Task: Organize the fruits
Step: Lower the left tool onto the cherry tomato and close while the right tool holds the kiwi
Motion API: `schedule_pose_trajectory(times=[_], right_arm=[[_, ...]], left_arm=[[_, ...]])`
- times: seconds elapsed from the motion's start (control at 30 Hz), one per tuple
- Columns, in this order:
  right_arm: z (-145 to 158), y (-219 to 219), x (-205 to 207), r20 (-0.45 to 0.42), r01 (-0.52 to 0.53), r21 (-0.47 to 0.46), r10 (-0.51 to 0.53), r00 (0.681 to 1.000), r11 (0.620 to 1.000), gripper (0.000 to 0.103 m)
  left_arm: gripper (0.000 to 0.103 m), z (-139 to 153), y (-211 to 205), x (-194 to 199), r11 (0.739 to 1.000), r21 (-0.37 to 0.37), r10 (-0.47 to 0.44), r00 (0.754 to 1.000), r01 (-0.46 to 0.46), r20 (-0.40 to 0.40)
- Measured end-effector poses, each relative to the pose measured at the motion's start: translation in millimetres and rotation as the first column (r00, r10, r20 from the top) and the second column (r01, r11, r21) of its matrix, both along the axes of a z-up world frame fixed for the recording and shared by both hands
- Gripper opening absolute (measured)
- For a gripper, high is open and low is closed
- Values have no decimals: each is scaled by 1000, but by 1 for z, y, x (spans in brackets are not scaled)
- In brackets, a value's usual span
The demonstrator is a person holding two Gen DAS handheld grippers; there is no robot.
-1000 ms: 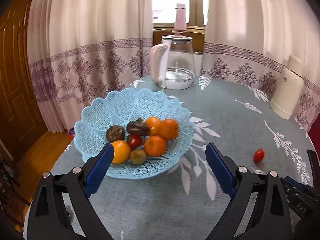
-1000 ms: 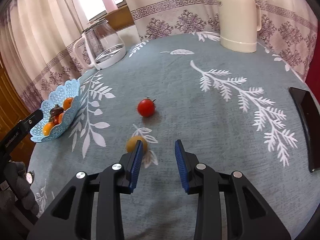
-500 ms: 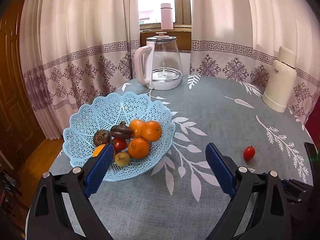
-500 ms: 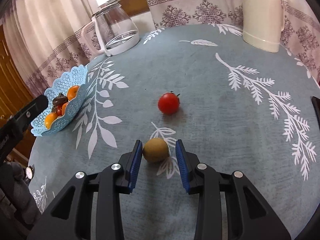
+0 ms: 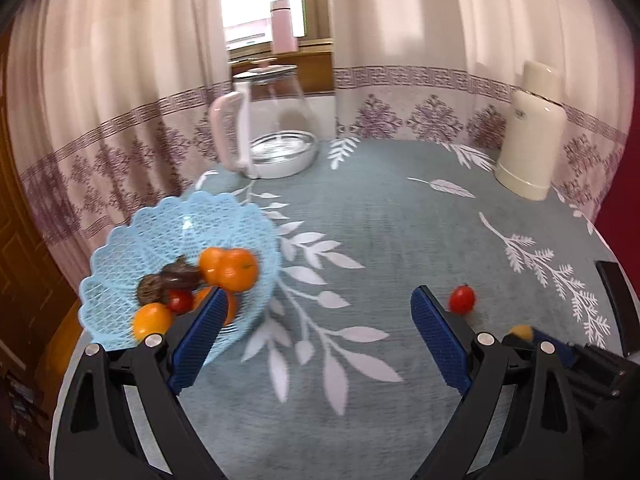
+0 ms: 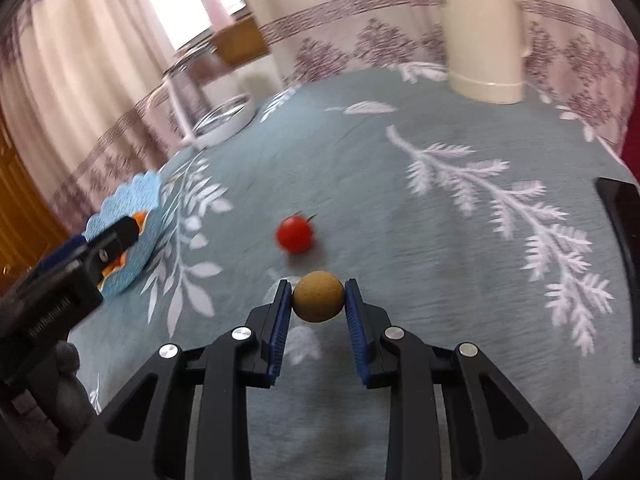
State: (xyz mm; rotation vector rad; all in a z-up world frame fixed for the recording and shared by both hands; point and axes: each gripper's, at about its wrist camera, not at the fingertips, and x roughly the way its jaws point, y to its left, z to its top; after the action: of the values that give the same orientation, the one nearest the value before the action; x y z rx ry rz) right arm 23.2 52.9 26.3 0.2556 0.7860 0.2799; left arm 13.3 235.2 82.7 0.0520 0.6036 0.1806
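Right claw (image 6: 318, 300) clamps a round, rough-skinned brown fruit (image 6: 318, 297); left claw (image 5: 318, 334) gapes wide.

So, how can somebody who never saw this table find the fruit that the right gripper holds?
Start at the grey-blue tablecloth with white leaf prints, on the side away from the light blue lattice plastic basket. There the right gripper clamps a small round brownish-yellow fruit. Its dull, speckled skin differs from the shiny red cherry tomato lying just beyond it.
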Motion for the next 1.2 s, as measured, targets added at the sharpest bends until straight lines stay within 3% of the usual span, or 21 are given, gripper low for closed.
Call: schedule_pose_trajectory(times=[0.17, 0.47, 0.53, 0.77, 0.9, 1.13, 1.2], right_arm=[[2, -21, 1, 5, 60, 5, -60, 998, 998, 28], [0, -45, 5, 2, 131, 21, -131, 991, 991, 28], [-1, -46, 6, 0, 132, 24, -132, 991, 991, 28], [-3, -44, 5, 0, 123, 29, -123, 992, 992, 28], [-5, -44, 5, -4, 122, 36, -122, 993, 992, 28], [-6, -43, 4, -3, 119, 37, -119, 993, 992, 28], [-6, -43, 5, -4, 120, 39, -120, 993, 992, 28]], left_arm=[[94, -7, -24, 14, 996, -1, -87, 996, 87, -24], [91, -35, -54, 47, 961, -122, -265, 955, 249, -134], [81, -41, -57, 54, 953, -146, -289, 944, 267, -159], [61, -64, -61, 76, 934, -227, -328, 916, 276, -234], [54, -66, -66, 80, 929, -228, -342, 910, 291, -235], [29, -66, -72, 84, 923, -227, -362, 901, 311, -237], [27, -66, -72, 84, 922, -229, -364, 901, 313, -235]])
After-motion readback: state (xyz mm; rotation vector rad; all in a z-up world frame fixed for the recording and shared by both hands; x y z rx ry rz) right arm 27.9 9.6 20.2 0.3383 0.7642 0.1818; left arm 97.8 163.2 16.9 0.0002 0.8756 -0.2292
